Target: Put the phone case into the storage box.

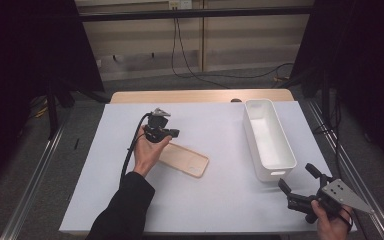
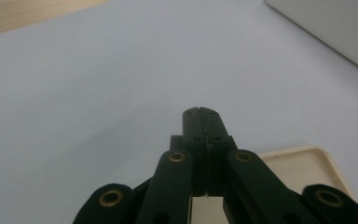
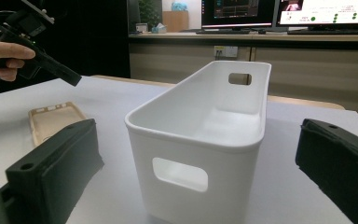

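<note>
A white sheet (image 1: 215, 200) covers the table in front of you, with a wooden edge showing at the far side and dark curtains to either hand. On that sheet lie the two things that matter here: a tan phone case (image 1: 186, 161), flat and open side up near the middle, and a white bin (image 1: 269, 137) standing well apart from it toward your right, its long side running away from you.

Your left gripper (image 1: 172, 133) hangs just above the near-left end of the case, jaws pressed together with nothing between them; in the left gripper view the closed tips point out over the bare sheet while the case's corner (image 2: 303, 165) lies under and to one side of them. Your right gripper (image 1: 296, 181) rests low at the near right corner, jaws spread wide, looking straight at the short end of the bin (image 3: 200, 140) without touching it.

This reads as the approach before a pick-up: the case is not yet held. For the next move you would need to spread the left jaws, bring them down across one thin wall of the case, and pinch there; the wall is shallow, so a flat, low approach likely matters. The bin probably serves as the destination.
</note>
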Demonstrator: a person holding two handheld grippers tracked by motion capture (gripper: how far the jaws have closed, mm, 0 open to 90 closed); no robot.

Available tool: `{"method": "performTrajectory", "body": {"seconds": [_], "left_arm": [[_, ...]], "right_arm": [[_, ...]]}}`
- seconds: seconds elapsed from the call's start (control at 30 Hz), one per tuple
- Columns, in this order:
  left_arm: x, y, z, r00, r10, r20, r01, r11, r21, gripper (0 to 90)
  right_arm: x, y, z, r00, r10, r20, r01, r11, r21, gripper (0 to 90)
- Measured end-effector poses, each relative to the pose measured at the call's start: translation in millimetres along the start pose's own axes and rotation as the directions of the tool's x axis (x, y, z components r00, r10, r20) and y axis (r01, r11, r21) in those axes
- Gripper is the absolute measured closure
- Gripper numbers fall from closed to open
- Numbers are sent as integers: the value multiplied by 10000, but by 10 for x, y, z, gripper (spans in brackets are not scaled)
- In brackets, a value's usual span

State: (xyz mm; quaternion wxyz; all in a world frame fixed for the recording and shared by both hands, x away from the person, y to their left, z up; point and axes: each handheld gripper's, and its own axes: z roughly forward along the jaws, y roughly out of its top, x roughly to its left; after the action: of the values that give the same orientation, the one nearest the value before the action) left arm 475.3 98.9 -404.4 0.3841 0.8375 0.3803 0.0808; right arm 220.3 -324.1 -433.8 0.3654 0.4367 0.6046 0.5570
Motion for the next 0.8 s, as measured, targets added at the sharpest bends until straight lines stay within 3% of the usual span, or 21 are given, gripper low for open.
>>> {"method": "performTrajectory", "body": {"seconds": [0.33,0.37,0.4,0.43,0.53,0.73,0.8], "left_arm": [[75,65,88,9995,-324,-8,323,9951,931,900],[79,96,111,9997,-259,16,255,9914,1282,900],[79,96,111,9997,-259,16,255,9914,1282,900],[81,118,141,9999,-90,-113,107,9862,1654,900],[68,129,167,9996,-60,-288,106,9863,1649,900],[114,110,235,9983,-217,-532,326,9764,2134,900],[127,87,258,9974,-20,-724,173,9774,2107,900]], "right_arm": [[-1,-4,9,10000,45,-37,-45,10000,-3,0],[2,-3,8,10000,39,-42,-39,10000,-3,0],[2,-3,8,10000,39,-42,-39,10000,-3,0],[3,-3,6,10000,13,-60,-13,10000,7,0],[2,-2,6,10000,14,-50,-14,10000,1,0],[3,-1,4,10000,-13,-44,13,10000,-7,0],[3,0,4,10000,-19,-50,19,10000,-12,0]]}}
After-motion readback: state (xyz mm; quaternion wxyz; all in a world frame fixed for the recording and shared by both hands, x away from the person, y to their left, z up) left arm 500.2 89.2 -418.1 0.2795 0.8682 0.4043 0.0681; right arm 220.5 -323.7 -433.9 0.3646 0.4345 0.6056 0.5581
